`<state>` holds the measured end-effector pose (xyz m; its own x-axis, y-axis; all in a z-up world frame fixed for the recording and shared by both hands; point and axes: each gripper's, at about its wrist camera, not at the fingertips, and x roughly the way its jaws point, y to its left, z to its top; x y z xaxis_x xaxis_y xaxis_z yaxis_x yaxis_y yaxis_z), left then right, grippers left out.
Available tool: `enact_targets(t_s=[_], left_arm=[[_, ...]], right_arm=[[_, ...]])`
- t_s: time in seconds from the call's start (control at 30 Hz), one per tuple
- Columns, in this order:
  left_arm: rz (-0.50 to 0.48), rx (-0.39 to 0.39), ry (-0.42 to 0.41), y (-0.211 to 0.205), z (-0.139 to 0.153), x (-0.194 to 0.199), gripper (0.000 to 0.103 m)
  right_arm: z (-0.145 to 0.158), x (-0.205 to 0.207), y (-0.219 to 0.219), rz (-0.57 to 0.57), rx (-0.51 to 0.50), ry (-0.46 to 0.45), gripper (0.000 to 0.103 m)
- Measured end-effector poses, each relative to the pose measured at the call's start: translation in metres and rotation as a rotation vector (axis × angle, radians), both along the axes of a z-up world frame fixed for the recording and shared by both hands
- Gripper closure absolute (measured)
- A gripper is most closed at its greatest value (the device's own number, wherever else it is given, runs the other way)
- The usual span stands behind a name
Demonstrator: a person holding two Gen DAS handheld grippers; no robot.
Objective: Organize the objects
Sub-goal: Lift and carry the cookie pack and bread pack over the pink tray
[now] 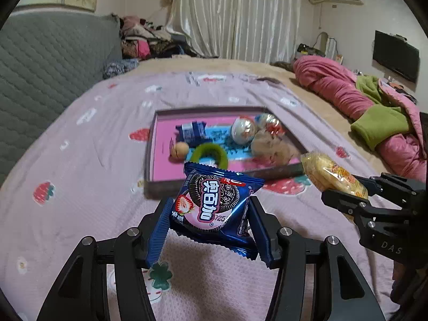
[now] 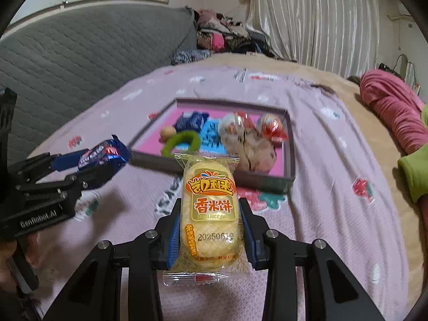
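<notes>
My left gripper [image 1: 211, 222] is shut on a blue cookie packet [image 1: 214, 206], held above the pink bedspread. My right gripper [image 2: 210, 232] is shut on a yellow rice cracker packet [image 2: 210, 208], also lifted off the bed. Each gripper shows in the other's view: the right gripper [image 1: 345, 190] with the rice cracker packet [image 1: 331, 176] at the right, the left gripper [image 2: 99, 165] with the cookie packet [image 2: 104, 153] at the left. Just beyond both lies a shallow grey box with a pink floor [image 1: 163, 160], [image 2: 290, 144], holding a blue packet, a green ring, a small round snack, foil-wrapped eggs and a plush toy.
A grey quilted headboard [image 1: 48, 61] rises on the left. Pink and green bedding [image 1: 374, 107] is bunched on the bed's right side. Clothes are piled at the far end by the curtains [image 1: 235, 13]. A hand [image 2: 8, 264] holds the left gripper's handle.
</notes>
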<state>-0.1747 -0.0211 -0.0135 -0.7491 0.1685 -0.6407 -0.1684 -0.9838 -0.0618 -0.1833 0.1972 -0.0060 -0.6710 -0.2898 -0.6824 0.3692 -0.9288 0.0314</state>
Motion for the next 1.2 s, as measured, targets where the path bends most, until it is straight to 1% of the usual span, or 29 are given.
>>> enact_targets(t_s=[0.2, 0.47, 0.67, 0.93, 1.2], left_arm=[[0.019, 0.000, 0.039, -0.001, 0.034, 0.015, 0.045], [0.041, 0.002, 0.088, -0.004, 0.073, 0.028, 0.045], [0.049, -0.016, 0.117, -0.004, 0.098, 0.034, 0.045], [0.059, -0.027, 0.146, -0.004, 0.125, 0.032, 0.045], [0.070, -0.031, 0.171, -0.005, 0.145, 0.024, 0.045]], right_arm=[[0.039, 0.016, -0.001, 0.002, -0.011, 0.066, 0.064], [0.077, 0.031, 0.004, -0.002, -0.016, 0.131, 0.064], [0.104, 0.037, 0.003, -0.001, -0.011, 0.177, 0.064], [0.139, 0.036, 0.004, -0.002, -0.007, 0.238, 0.064], [0.158, 0.031, 0.000, 0.004, -0.001, 0.271, 0.064]])
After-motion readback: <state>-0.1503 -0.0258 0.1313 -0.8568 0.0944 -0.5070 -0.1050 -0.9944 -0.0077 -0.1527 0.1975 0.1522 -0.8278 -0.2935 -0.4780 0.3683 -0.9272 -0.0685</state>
